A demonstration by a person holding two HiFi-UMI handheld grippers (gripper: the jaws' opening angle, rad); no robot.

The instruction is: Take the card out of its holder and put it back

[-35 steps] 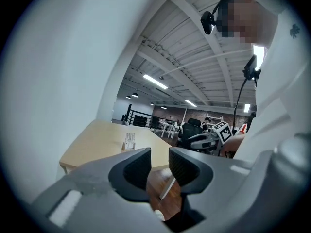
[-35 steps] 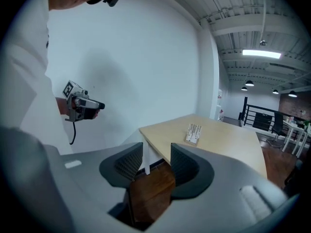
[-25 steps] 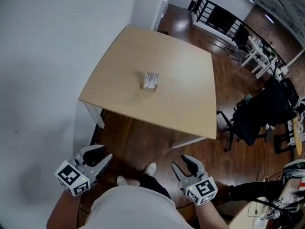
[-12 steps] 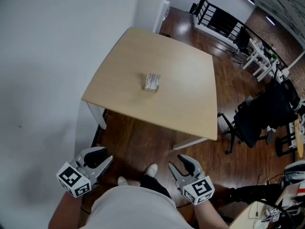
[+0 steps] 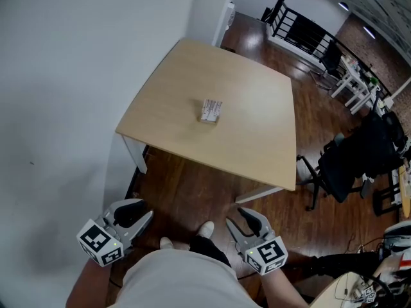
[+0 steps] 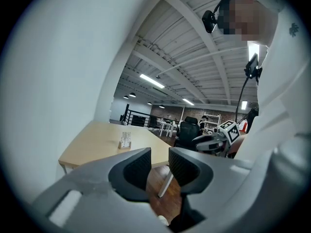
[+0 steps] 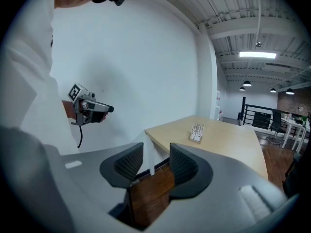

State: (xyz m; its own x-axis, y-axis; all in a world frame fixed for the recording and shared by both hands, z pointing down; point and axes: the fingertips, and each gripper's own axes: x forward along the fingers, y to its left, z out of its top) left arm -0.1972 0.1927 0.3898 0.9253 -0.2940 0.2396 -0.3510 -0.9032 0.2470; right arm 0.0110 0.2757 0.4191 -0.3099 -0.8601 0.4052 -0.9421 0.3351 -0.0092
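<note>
A small card holder with a white card (image 5: pixel 210 110) stands near the middle of the light wooden table (image 5: pixel 257 140). It also shows far off as the card holder (image 6: pixel 125 140) in the left gripper view and the card holder (image 7: pixel 196 131) in the right gripper view. Both grippers hang low by the person's body, well short of the table. The left gripper (image 5: pixel 144 217) is open, with only floor in the gap of the left gripper (image 6: pixel 159 166). The right gripper (image 5: pixel 240 217) is open too; its jaws have just been closing slightly, and the right gripper (image 7: pixel 156 161) has nothing between them.
A white wall (image 5: pixel 64 76) runs along the table's left side. Dark wooden floor (image 5: pixel 192 191) lies between the person and the table. A black office chair (image 5: pixel 350 156) stands off the table's right corner. A black railing (image 5: pixel 302 27) and desks are farther back.
The head view has shifted, so the table and card holder sit slightly more to the right in the picture. Both grippers stay low by the body, and the right one edged left.
</note>
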